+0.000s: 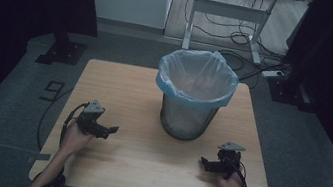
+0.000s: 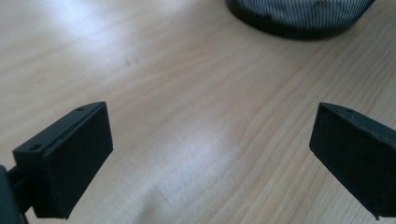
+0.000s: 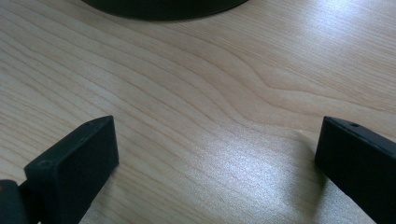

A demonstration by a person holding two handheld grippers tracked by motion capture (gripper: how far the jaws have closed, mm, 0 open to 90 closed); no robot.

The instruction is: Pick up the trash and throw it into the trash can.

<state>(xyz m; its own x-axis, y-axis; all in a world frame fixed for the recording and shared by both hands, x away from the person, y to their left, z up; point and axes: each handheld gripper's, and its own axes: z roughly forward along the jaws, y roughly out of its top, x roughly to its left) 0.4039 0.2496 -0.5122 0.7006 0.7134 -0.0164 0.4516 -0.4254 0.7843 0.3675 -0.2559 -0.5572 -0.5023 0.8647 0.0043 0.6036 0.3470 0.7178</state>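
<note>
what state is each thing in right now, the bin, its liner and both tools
left tool: open, holding nothing, low over the table
right tool: open, holding nothing, low over the table
wire bin: upright near the middle of the table, apart from both tools
bin liner: fitted inside, folded over the rim, mouth open, nothing visible inside

The person's forearms came in from the bottom of the high view, each hand wrapped around a gripper held low and apart from the other. The left gripper (image 1: pixel 110 129) pointed inward to the right, its jaws spread wide. The right gripper (image 1: pixel 204 162) pointed inward to the left, its jaws equally wide.
</note>
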